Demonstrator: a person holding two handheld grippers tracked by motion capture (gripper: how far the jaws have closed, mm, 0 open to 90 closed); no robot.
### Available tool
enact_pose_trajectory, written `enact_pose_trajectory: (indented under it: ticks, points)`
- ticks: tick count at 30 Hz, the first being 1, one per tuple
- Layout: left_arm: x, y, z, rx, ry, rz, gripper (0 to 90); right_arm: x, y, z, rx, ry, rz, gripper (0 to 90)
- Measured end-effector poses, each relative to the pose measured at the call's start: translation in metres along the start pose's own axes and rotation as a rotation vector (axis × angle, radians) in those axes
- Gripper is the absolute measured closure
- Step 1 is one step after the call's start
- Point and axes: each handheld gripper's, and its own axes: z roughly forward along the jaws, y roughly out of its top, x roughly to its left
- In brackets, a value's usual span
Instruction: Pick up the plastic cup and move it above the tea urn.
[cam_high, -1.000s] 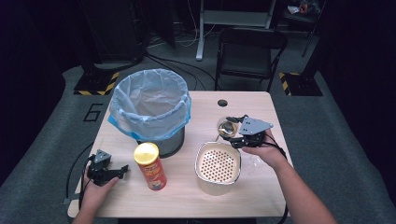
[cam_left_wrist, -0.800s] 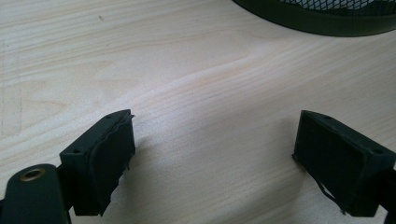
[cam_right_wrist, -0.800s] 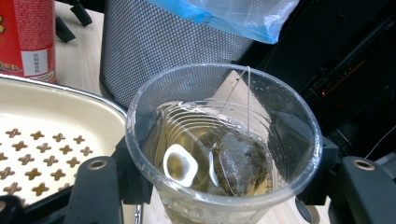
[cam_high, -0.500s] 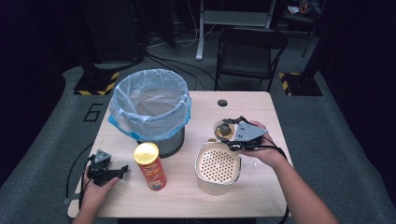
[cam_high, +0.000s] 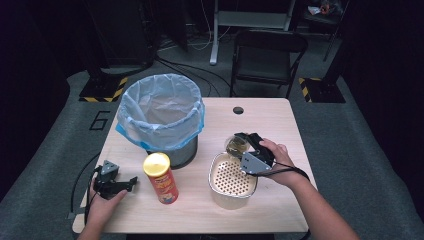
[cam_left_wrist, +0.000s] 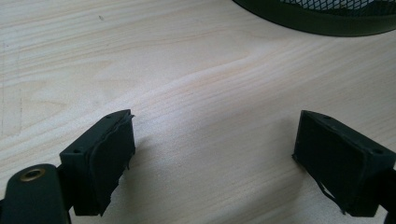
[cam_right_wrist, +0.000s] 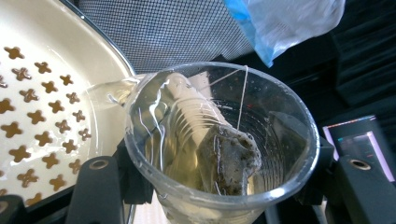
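One wooden desk (cam_high: 280, 120) carries four things: one mesh waste bin (cam_high: 162, 120) lined with a blue plastic bag, one red-and-yellow crisp tube (cam_high: 160, 178) standing upright, one cream perforated strainer basket (cam_high: 231, 176), and one clear plastic cup (cam_high: 238, 144).

There are two claws, one in each hand. The right claw (cam_high: 242, 143) is clenched on the clear plastic cup (cam_right_wrist: 219, 140), its two black jaws pressing the cup's wall from either side; the jaws have just been closing a little on it. The cup is held tilted at the far rim of the strainer basket (cam_right_wrist: 42, 102), its lip over the basket's edge. In the right gripper view, a thin stream of pale liquid runs from the cup's lip into the basket. Inside the cup lies one wet tea bag (cam_right_wrist: 229, 158), with one string running up to the rim. Behind the cup the grey mesh of the waste bin (cam_right_wrist: 168, 32) and one corner of its blue bag (cam_right_wrist: 285, 21) are visible.

The left claw (cam_high: 131, 181) rests on the desk near its front left corner, just left of the crisp tube and apart from it. It is released: in the left gripper view its two jaws stand wide apart over bare wood (cam_left_wrist: 205, 107), with nothing between them, and the dark base of the waste bin (cam_left_wrist: 317, 18) shows at the top edge.

Beyond the desk stands one black folding chair (cam_high: 267, 55) on the grey floor.
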Motion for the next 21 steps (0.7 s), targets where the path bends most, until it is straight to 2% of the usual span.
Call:
enact_pose_trajectory:
  ticks: [5,12,14,16,17,18,21]
  points:
    - [0.0,0.0,0.0,0.0,0.0,0.0,11.8,0.009,0.008,-0.001,0.045,-0.039,-0.159,37.2]
    - [0.0,0.0,0.0,-0.001,0.0,-0.001,11.8,0.028,0.018,0.0,0.122,-0.107,-0.46,38.7]
    - [0.0,0.0,0.0,-0.005,0.001,-0.007,11.8,0.03,0.02,0.001,0.136,-0.118,-0.518,38.7]
    - [0.0,0.0,0.0,-0.002,0.0,-0.003,11.8,0.033,0.021,0.001,0.151,-0.131,-0.562,38.6]
    - [0.0,0.0,0.0,0.0,0.0,0.0,11.8,0.034,0.021,0.0,0.156,-0.13,-0.566,38.6]
    - [0.0,0.0,0.0,-0.003,0.0,-0.004,11.8,0.034,0.022,0.001,0.155,-0.134,-0.6,38.6]
    - [0.0,0.0,0.0,-0.001,0.0,-0.002,11.8,0.034,0.022,0.002,0.157,-0.123,-0.601,38.5]
